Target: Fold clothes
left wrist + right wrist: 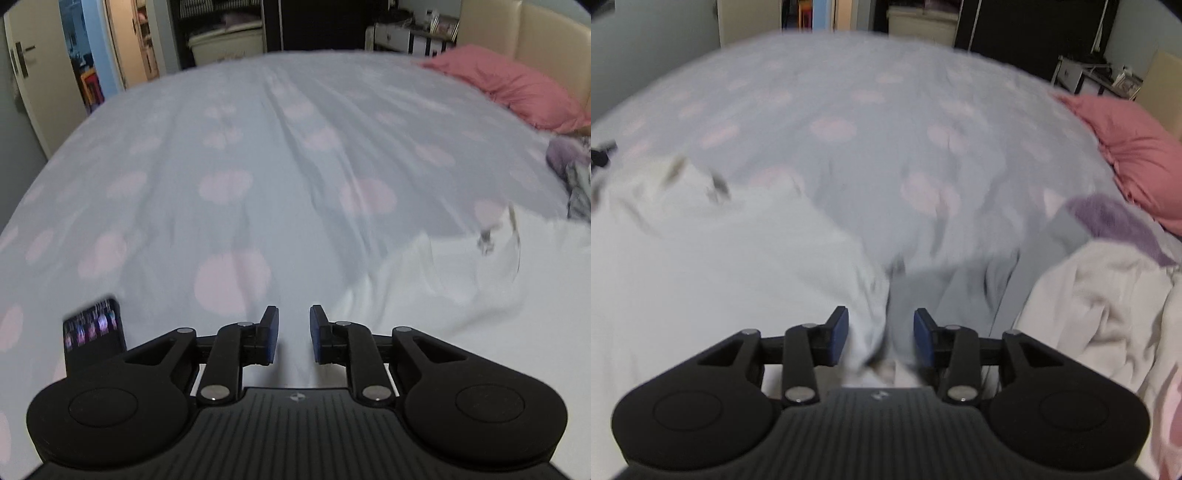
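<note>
Hovering low over the bed point(258, 155), your left gripper point(293, 334) has its 2 blue-padded fingers point(272, 334) parted with nothing between them; only the pale blue sheet with pink spots shows in the gap. A phone point(94, 332) with a lit screen lies on the sheet just left of that gripper. The white garment point(461, 280) is spread on the bed to its right, its near edge close to the right finger, though the blur hides whether they touch.

In the right wrist view, your right gripper point(881, 338) sits over a bunched fold of the same white garment point(720, 266). The cloth rises between its 2 fingers point(840, 336), which stand apart and released rather than pinching it. To the right lies a heap of other clothes point(1108, 295), cream and purple, beside a pink pillow point(1137, 162) at the head of the bed point(886, 110). Both views are smeared by motion.
</note>
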A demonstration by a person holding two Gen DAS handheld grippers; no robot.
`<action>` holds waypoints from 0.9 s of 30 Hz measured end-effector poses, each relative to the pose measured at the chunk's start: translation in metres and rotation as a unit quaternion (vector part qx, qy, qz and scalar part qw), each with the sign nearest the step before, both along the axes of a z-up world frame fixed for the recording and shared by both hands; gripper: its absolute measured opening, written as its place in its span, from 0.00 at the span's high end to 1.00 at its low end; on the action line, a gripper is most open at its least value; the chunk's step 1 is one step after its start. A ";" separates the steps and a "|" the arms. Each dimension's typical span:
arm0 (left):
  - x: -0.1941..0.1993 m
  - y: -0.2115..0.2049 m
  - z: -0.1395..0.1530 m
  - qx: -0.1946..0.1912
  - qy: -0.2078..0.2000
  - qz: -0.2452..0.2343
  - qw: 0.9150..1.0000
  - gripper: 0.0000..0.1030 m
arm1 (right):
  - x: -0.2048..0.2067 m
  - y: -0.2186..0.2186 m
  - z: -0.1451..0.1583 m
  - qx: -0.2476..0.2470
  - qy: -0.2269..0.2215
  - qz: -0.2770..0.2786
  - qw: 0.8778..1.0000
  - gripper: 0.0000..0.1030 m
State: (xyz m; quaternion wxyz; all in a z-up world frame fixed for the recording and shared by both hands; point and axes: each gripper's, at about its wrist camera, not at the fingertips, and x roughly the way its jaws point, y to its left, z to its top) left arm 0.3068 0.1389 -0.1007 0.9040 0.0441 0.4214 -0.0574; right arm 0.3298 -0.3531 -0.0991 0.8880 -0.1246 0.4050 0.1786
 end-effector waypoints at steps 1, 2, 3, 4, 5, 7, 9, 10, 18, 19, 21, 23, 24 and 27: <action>0.004 0.000 0.002 -0.015 -0.002 -0.015 1.000 0.83 | 0.004 0.002 0.004 0.007 -0.002 0.006 1.000 0.58; 0.008 -0.001 0.004 -0.030 -0.002 -0.032 0.999 0.81 | 0.009 0.004 0.008 0.013 -0.004 0.012 1.000 0.58; 0.014 -0.005 0.001 -0.040 0.004 -0.054 0.998 0.77 | 0.014 0.006 0.012 0.019 -0.004 0.018 1.000 0.58; 0.019 -0.012 -0.003 -0.037 0.010 -0.075 0.996 0.75 | 0.019 0.012 0.010 0.021 0.003 0.026 0.999 0.58; 0.024 -0.018 -0.008 -0.033 0.015 -0.096 0.995 0.75 | 0.025 0.017 0.008 0.022 0.010 0.033 0.999 0.57; 0.033 -0.030 -0.018 -0.016 0.026 -0.131 0.991 0.75 | 0.037 0.028 0.003 0.025 0.024 0.048 0.998 0.50; 0.045 -0.040 -0.032 -0.001 0.050 -0.154 0.987 0.75 | 0.049 0.038 -0.001 0.028 0.037 0.062 0.997 0.44; 0.051 -0.045 -0.040 0.006 0.063 -0.165 0.984 0.74 | 0.055 0.042 -0.006 0.032 0.043 0.066 0.996 0.43; 0.056 -0.027 -0.036 -0.030 0.066 -0.188 0.980 1.00 | 0.073 0.051 -0.005 0.055 0.031 0.079 0.995 1.00; 0.055 -0.019 -0.028 -0.038 0.044 -0.174 0.983 1.00 | 0.073 0.051 -0.001 0.059 0.025 0.080 0.995 1.00; 0.053 0.002 -0.009 -0.068 -0.016 -0.117 0.991 1.00 | 0.074 0.051 0.005 0.067 0.013 0.082 0.994 1.00; 0.056 0.025 0.003 -0.125 -0.032 -0.075 0.989 1.00 | 0.074 0.050 0.012 0.074 0.001 0.083 0.994 1.00; 0.059 0.035 0.006 -0.155 -0.026 -0.063 0.986 1.00 | 0.075 0.050 0.014 0.077 -0.003 0.085 0.993 1.00; 0.051 0.031 0.003 -0.122 -0.024 -0.078 0.989 1.00 | 0.077 0.056 0.013 0.063 0.017 0.093 0.993 0.55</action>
